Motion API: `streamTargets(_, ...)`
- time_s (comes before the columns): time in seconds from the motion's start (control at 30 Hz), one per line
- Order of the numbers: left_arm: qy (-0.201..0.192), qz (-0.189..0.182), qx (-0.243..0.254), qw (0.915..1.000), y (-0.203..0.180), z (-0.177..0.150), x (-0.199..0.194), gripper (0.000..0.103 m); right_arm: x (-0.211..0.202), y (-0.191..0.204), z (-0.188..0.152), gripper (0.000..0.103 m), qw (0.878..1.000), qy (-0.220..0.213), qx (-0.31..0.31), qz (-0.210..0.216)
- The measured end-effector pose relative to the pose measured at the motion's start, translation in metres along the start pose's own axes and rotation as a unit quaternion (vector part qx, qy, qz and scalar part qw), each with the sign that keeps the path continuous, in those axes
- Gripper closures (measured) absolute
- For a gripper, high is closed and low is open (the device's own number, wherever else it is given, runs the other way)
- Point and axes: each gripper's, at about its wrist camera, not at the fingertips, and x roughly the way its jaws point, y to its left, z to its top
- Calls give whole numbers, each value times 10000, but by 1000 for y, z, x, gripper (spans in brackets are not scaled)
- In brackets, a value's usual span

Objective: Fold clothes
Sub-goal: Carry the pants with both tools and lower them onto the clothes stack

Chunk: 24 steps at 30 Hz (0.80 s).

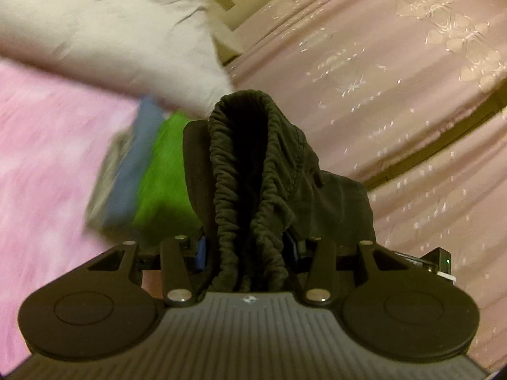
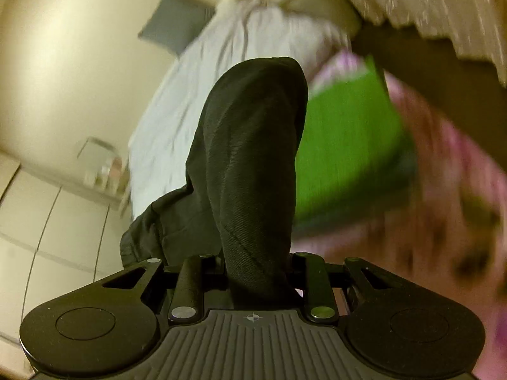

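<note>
Black garment [image 1: 253,174] bunched lengthwise between both jaws, pointing forward

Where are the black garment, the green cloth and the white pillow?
black garment [image 1: 250,171]: left wrist view, on its gathered elastic waistband.
green cloth [image 2: 345,145]: right wrist view, on its flat middle.
white pillow [image 1: 104,28]: left wrist view, on its creased face.

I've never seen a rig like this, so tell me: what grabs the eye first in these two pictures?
A dark garment fills the middle of both views, its gathered waistband pinched in the left gripper and a smoother part clamped in the right gripper. Behind it lies a bright green folded cloth on a pink bedspread, beside a white pillow.
</note>
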Motion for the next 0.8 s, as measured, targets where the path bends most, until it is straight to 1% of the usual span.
streamTargets(0.07, 22, -63, 94, 9999, -8, 45, 37, 63, 16, 2, 46, 78, 9999, -91, 27, -40)
streamTargets(0.13, 99, 50, 109, 9999, -5, 72, 65, 63, 35, 0, 79, 78, 9999, -67, 120, -73)
streamTargets(0.2, 136, 123, 56, 9998, 3, 88, 84, 63, 55, -6, 101, 78, 9998, -22, 148, -138)
streamTargets(0.3, 247, 244, -15, 9994, 20, 101, 111, 62, 82, -23, 122, 78, 9993, 129, 297, -190)
streamTargets(0.43, 447, 415, -60, 9981, 45, 96, 128, 61, 104, -56, 129, 77, 9981, 350, 412, -291)
streamTargets(0.47, 500, 490, -24, 9975, 52, 94, 133, 59, 111, -62, 130, 75, 9979, 386, 373, -375)
streamTargets(0.5, 550, 572, 11, 9968, 58, 91, 138, 53, 118, -67, 130, 71, 9975, 413, 325, -477)
streamTargets(0.53, 549, 725, 40, 9958, 67, 86, 144, 49, 124, -73, 126, 67, 9970, 365, 251, -641)
streamTargets(0.57, 475, 779, 75, 9958, 71, 84, 146, 42, 129, -78, 121, 51, 9960, 280, 166, -833)
streamTargets(0.6, 398, 837, 117, 9956, 74, 82, 147, 37, 131, -81, 116, 46, 9957, 141, 51, -913)
streamTargets(0.63, 290, 942, 241, 9948, 67, 84, 141, 37, 131, -82, 112, 46, 9956, -23, -78, -938)
streamTargets(0.67, 182, 1047, 364, 9937, 60, 86, 134, 37, 127, -78, 109, 45, 9938, -218, -251, -1058)
streamTargets(0.7, 74, 1151, 487, 9921, 53, 88, 127, 36, 121, -73, 105, 40, 9906, -428, -446, -1224)
streamTargets(0.73, -35, 1256, 610, 9902, 47, 90, 121, 36, 114, -67, 102, 36, 9862, -637, -640, -1389)
streamTargets(0.77, -143, 1359, 732, 9879, 40, 92, 114, 36, 105, -60, 99, 29, 9794, -901, -894, -1574)
streamTargets(0.8, -251, 1462, 855, 9852, 33, 94, 108, 36, 94, -52, 95, 29, 9700, -1190, -1175, -1766)
